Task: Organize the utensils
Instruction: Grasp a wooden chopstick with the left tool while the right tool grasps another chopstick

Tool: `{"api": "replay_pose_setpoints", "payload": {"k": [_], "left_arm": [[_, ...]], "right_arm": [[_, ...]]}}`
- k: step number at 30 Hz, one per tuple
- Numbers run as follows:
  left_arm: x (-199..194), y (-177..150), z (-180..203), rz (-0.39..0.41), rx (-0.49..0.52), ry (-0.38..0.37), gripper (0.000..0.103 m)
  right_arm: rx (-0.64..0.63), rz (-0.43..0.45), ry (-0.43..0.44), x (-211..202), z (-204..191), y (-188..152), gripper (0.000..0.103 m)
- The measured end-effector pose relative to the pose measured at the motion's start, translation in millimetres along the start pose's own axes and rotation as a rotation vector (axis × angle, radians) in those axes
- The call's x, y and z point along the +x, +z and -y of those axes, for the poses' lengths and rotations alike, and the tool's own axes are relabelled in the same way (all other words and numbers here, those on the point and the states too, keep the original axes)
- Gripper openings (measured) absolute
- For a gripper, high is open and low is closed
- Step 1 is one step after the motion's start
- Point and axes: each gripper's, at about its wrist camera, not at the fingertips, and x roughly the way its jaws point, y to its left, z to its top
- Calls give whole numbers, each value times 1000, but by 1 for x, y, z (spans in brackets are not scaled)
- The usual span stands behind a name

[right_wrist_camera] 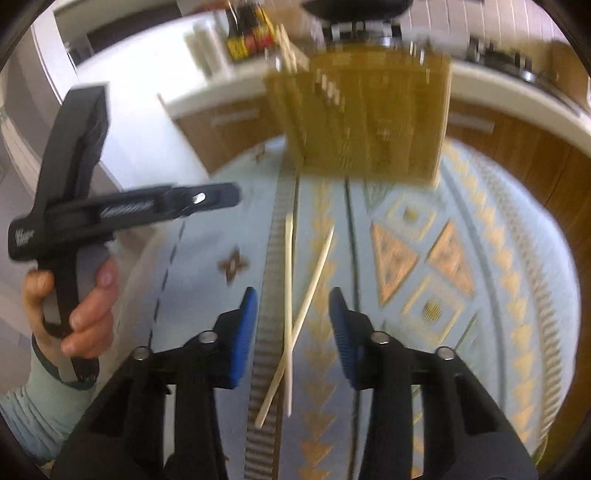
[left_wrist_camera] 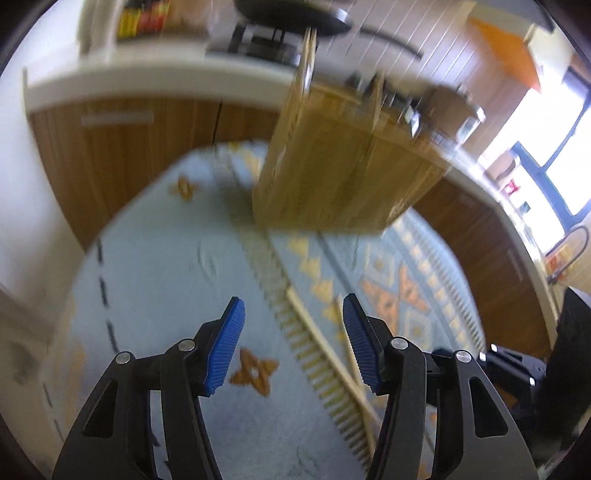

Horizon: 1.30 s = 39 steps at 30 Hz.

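Two pale wooden chopsticks (right_wrist_camera: 289, 325) lie crossed on the light blue patterned cloth (right_wrist_camera: 480, 350). My right gripper (right_wrist_camera: 292, 295) hovers right over them, open, with the sticks lying on the cloth between its blue pads (right_wrist_camera: 245, 332), apart from both. A tall wooden utensil holder (right_wrist_camera: 369, 118) with slots stands further back on the cloth, with sticks poking out of its top. My left gripper (left_wrist_camera: 293, 306) is open and holds nothing. One chopstick (left_wrist_camera: 332, 354) runs on the cloth beside its right finger. The holder (left_wrist_camera: 343, 166) stands ahead of it.
A hand (right_wrist_camera: 88, 314) in a pale sleeve grips the other tool's black handle (right_wrist_camera: 70, 166) to the left. Wooden cabinets (left_wrist_camera: 122, 158) under a white counter (left_wrist_camera: 147, 81) ring the table. Bottles (right_wrist_camera: 251, 33) and a stove (right_wrist_camera: 509, 55) sit on the counter. A bright window (left_wrist_camera: 554, 129) is at right.
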Motion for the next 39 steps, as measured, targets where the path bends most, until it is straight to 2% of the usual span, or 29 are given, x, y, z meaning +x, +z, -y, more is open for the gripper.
{"api": "replay_pose_setpoints", "payload": {"k": [4,7,11,13,15,18,23,26,30,32,35,36,37,38,39], "left_arm": [[27,-12,-4,-68,-1,4,53],[39,-16,-1,-82,5,27,53],[49,-21,1,-83,16,38,53],[49,-21,3,-79,21,45,53],[50,-22,4,-79,20,44,53],[49,-20,5,-79,20,32,53],[52,-19,10,-74,35,36,53],[53,-20,14,-70,63,58,53],[56,-23,24,-54,98,101,53],[57,-26,29,-37,113,133,53],[59,-34,38,-13,163,194,52],[59,-37,42,-3,185,226,50],[59,-39,45,4,206,257,41],[59,-41,47,8,222,278,27],[58,-43,49,12,250,303,19]], "right_arm": [[25,-46,17,14,2,-25,33],[45,-77,27,22,7,-36,31],[19,-116,14,30,4,-47,24],[-32,-114,-29,30,-4,-49,19],[-59,-110,-25,30,-10,-50,5],[-75,-93,-12,26,-16,-55,5],[-90,-130,122,36,-36,-59,5],[-88,-105,84,33,-34,-56,5],[-14,-50,36,22,-9,-49,6],[5,-32,-1,18,1,-49,6],[45,-29,-7,15,14,-50,6],[61,-32,-15,16,20,-51,6],[67,-34,-25,15,22,-51,6],[70,-37,-33,15,25,-51,7],[71,-39,-34,15,27,-51,7]]}}
